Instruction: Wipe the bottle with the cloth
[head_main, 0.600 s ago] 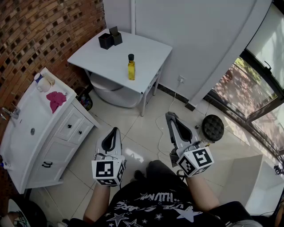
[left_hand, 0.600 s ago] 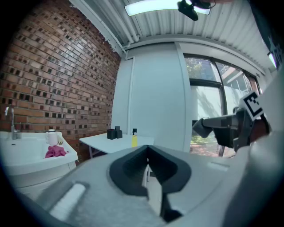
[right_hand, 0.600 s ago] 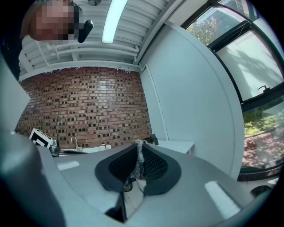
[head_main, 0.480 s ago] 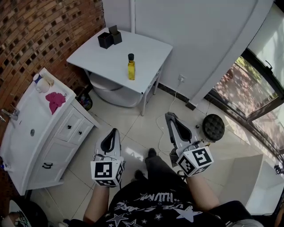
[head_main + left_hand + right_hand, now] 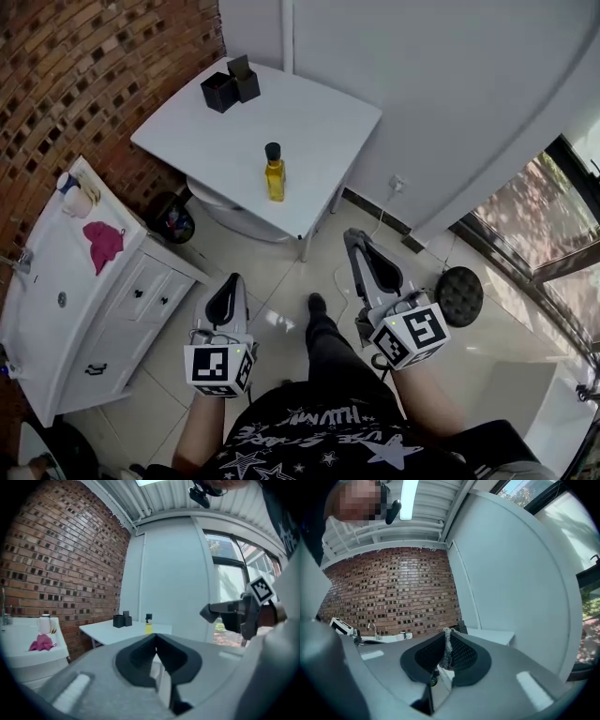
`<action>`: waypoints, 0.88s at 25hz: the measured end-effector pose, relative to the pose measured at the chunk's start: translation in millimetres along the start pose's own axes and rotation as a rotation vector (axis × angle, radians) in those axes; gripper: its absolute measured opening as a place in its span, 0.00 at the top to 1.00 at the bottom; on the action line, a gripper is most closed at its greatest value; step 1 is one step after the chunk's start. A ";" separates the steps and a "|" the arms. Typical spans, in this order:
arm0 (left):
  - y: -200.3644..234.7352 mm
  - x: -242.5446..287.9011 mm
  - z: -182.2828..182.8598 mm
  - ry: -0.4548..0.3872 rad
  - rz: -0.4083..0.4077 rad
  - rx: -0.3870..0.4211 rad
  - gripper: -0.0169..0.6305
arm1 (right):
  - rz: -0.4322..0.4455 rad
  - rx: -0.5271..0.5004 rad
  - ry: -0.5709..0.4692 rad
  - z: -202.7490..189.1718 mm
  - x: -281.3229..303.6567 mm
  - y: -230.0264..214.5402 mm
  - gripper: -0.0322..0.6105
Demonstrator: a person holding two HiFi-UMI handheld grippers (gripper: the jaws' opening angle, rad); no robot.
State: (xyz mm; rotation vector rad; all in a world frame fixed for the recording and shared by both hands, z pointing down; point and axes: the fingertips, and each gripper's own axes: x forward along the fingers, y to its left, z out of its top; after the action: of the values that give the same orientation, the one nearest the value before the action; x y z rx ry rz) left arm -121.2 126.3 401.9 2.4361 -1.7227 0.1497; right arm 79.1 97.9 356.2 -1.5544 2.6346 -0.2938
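Observation:
A small bottle point(image 5: 274, 173) of yellow liquid with a black cap stands upright on the white table point(image 5: 319, 131), near its front edge. The pink cloth point(image 5: 103, 246) lies crumpled on the white vanity top point(image 5: 52, 291) at the left. My left gripper point(image 5: 233, 280) and right gripper point(image 5: 351, 236) hang over the tiled floor, well short of the table, both shut and empty. The left gripper view shows its jaws point(image 5: 155, 637) closed, with the bottle point(image 5: 148, 626) and cloth point(image 5: 41, 642) far ahead. In the right gripper view the jaws point(image 5: 447, 633) meet with nothing between them.
Two black boxes point(image 5: 225, 86) stand at the table's far corner. A white basin point(image 5: 230, 208) sits under the table. The vanity has drawers point(image 5: 141, 300), a cup point(image 5: 71, 184) and a tap. A round black stool point(image 5: 459, 295) stands at the right by the window. A brick wall runs along the left.
The person has stepped toward the table, with a foot now forward on the floor. Table and bottle sit nearer, and both grippers moved forward together, still shut.

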 end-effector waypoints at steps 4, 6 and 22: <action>7.2 61.6 17.1 -0.004 0.007 0.034 0.97 | 0.039 -0.001 0.006 8.8 52.4 -43.1 0.89; 17.0 87.1 22.6 0.005 0.051 0.040 0.97 | 0.075 0.005 0.016 12.5 76.6 -58.9 0.89; 52.5 158.0 16.9 0.084 0.201 0.036 0.97 | 0.438 -0.007 0.137 0.1 187.9 -30.1 0.89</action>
State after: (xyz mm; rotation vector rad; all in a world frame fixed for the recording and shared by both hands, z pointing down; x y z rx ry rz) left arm -118.1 -40.5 415.7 2.2408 -1.9402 0.3046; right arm 13.6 -80.2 369.2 -0.9462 2.9850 -0.3688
